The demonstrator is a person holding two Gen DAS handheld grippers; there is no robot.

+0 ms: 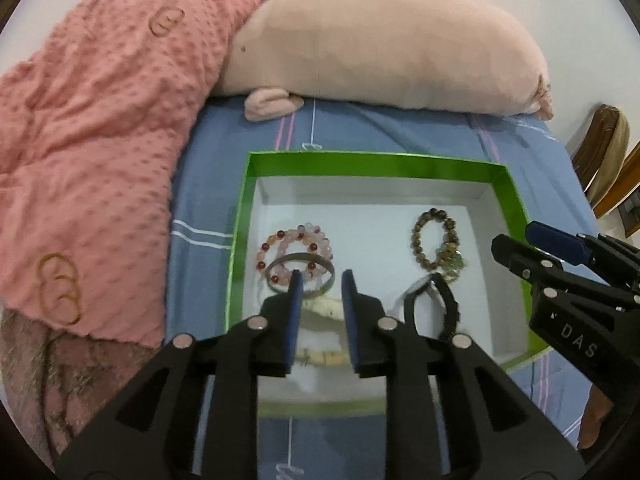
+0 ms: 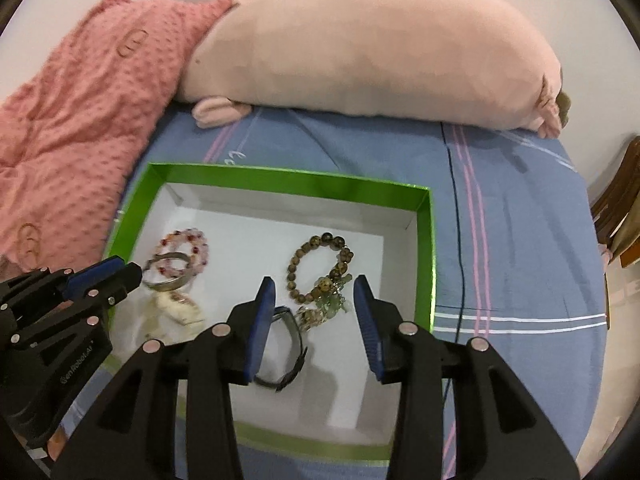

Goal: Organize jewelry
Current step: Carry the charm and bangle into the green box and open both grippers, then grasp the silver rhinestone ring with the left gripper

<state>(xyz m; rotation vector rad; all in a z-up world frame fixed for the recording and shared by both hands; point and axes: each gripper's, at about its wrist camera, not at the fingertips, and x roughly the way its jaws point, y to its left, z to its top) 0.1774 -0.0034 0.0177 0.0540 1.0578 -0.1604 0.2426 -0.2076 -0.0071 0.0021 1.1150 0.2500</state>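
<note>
A green-walled box (image 1: pixel 372 163) (image 2: pixel 288 182) with a white floor lies on the bed. Inside are a pink and red bead bracelet (image 1: pixel 280 240) (image 2: pixel 188 240), a metal bangle (image 1: pixel 280 262) (image 2: pixel 168 282), a cream bracelet (image 1: pixel 324 306) (image 2: pixel 180 308), a brown bead bracelet (image 1: pixel 420 240) (image 2: pixel 316 248) and a black watch (image 1: pixel 446 304) (image 2: pixel 294 332). My left gripper (image 1: pixel 320 280) is open and empty above the bangle and cream bracelet. My right gripper (image 2: pixel 316 286) is open and empty above the brown beads and watch.
A blue striped sheet (image 1: pixel 400 128) (image 2: pixel 520 240) covers the bed. A pink dotted blanket (image 1: pixel 100 140) (image 2: pixel 80 120) lies left of the box. A long pink plush pillow (image 1: pixel 380 40) (image 2: pixel 380 48) lies behind it. Wooden furniture (image 1: pixel 608 152) stands at the right.
</note>
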